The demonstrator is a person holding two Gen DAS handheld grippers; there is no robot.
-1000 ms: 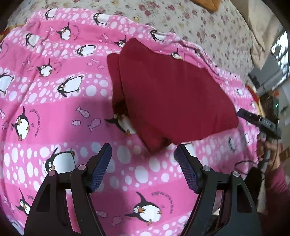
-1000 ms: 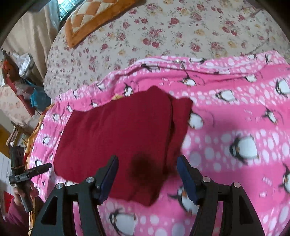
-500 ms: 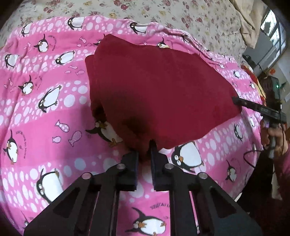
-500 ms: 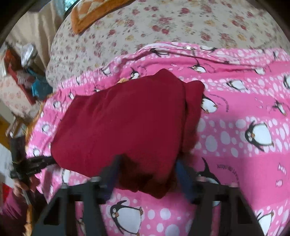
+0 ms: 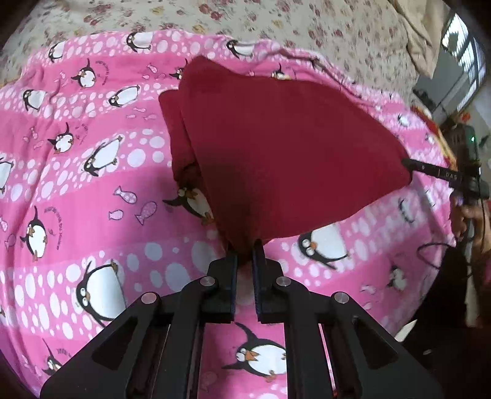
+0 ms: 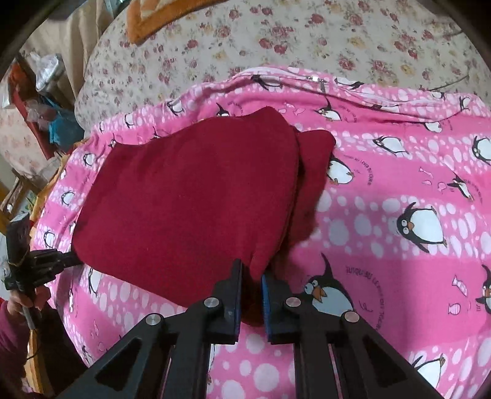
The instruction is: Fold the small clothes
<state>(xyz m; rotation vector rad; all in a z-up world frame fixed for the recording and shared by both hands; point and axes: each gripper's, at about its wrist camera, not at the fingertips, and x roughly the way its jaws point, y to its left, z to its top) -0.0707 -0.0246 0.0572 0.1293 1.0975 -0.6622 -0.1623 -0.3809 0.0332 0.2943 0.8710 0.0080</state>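
A dark red garment (image 5: 291,153) lies folded on a pink penguin blanket (image 5: 92,214), its near edge raised a little. My left gripper (image 5: 244,248) is shut on the garment's near corner, with cloth pinched between the pads. In the right wrist view the same garment (image 6: 190,199) fills the middle, a narrower folded part sticking out on its right side. My right gripper (image 6: 251,267) has its jaws closing on the other near corner, and red cloth is squeezed between them. Each gripper shows in the other view: the right gripper (image 5: 429,170) and the left gripper (image 6: 52,261), both at the garment's edge.
The pink blanket (image 6: 399,276) is spread over a floral bedspread (image 6: 307,36). An orange cushion (image 6: 159,21) lies at the far end. Cluttered furniture (image 6: 46,92) stands beside the bed. A person's hand (image 5: 463,214) holds the right gripper's handle.
Both grippers went from wide open to closed on the garment's near corners. The garment's near edge has lifted slightly off the blanket.
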